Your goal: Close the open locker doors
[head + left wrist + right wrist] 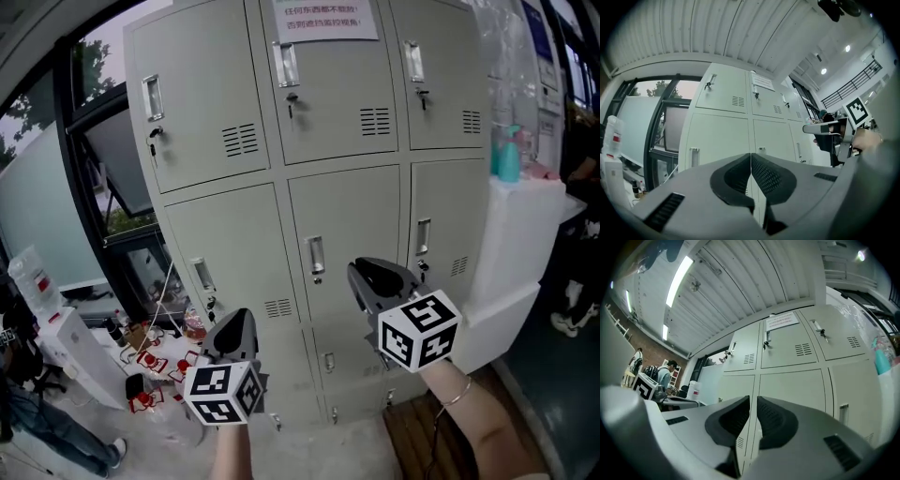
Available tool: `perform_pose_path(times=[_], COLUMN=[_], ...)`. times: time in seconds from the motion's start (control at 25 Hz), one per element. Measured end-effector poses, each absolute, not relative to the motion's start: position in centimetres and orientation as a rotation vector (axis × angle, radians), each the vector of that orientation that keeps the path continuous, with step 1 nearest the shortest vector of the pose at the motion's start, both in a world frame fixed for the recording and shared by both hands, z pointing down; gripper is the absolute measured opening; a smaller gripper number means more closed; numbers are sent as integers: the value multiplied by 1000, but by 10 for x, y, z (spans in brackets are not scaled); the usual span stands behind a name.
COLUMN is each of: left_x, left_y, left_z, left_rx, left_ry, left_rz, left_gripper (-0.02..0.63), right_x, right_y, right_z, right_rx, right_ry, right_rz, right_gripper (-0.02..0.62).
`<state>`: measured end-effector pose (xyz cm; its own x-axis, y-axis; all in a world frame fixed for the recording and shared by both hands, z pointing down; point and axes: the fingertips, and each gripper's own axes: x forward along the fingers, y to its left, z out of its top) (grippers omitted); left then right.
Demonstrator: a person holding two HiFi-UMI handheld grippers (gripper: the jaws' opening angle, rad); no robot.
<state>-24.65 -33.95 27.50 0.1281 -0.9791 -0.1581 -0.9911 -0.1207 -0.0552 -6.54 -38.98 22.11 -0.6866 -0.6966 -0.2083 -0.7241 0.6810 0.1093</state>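
A bank of grey metal lockers (309,141) fills the head view, and every door I can see lies flush with its frame, handles and keys in place. My left gripper (234,333) hangs low in front of the bottom-left doors, a little away from them; in the left gripper view its jaws (750,157) meet, with nothing between them. My right gripper (380,277) is held higher, before the middle-row centre door (347,225) and near its handle (316,255). In the right gripper view a narrow gap shows between its jaws (753,399), and they hold nothing.
A white cabinet (516,253) with a teal bottle (507,150) on top stands right of the lockers. Small red and white items (150,361) litter the floor at the left, beside a dark window frame (94,187). A person (37,412) is at the lower left. A paper notice (323,19) hangs on the top centre door.
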Motion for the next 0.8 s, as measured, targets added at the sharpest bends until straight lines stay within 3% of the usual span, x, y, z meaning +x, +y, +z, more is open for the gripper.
perform_pose_path(times=[0.8], left_x=[-230], left_y=[-305], left_z=[359], left_rx=[-2346], left_ry=[2063], left_rz=[42], left_gripper=[21], right_x=[-47], right_y=[-332], right_z=[316], right_rx=[-1163], right_ry=[2800], right_rz=[33], right_gripper=[-11])
